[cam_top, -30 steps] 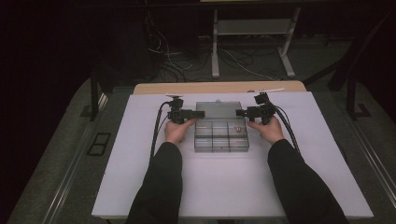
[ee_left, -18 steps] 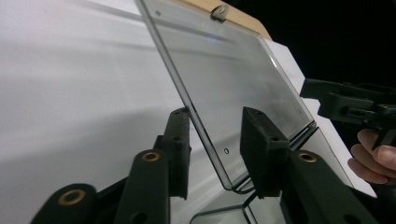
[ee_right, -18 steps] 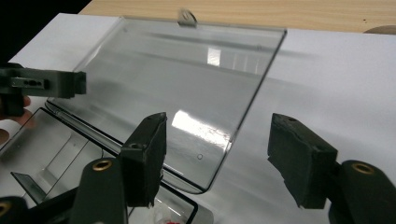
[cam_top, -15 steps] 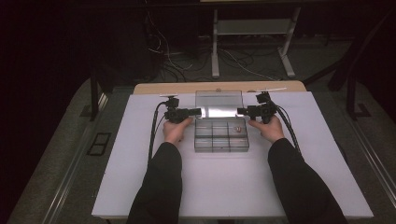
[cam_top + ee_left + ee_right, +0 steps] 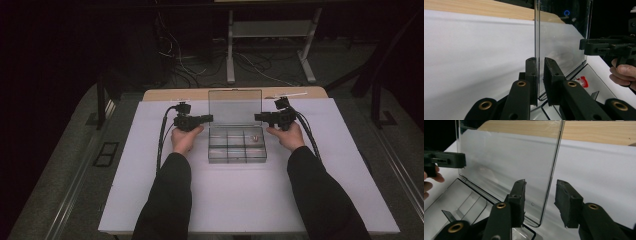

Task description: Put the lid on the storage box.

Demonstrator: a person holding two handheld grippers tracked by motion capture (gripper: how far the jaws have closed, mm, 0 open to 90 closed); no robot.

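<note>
clear lid upright, one edge pinched, the other loose

the clear compartment box [image 5: 237, 146] sat on the white table sheet [image 5: 250, 200], between the person's two hands, with its clear lid [image 5: 235, 106] swung up to stand nearly upright at the far side. a small red-and-white part [image 5: 583, 81] lay in one of its compartments. the left gripper [image 5: 539, 75] had just been closing, and its pads pinched the lid's left edge. the right gripper [image 5: 539, 196] had also just been closing, but its jaws straddled the lid's right edge with a visible gap on the outer side, so it was not yet clamped. beyond the sheet ran a wooden table edge [image 5: 165, 93].

the risk, as i judged it, lay in that uneven hold: with only one edge gripped, any push or pull could twist the thin lid and strain its hinge. the smooth plastic could also slip from the pads, so the lid would drop shut, or the light box could be dragged across the sheet.
</note>
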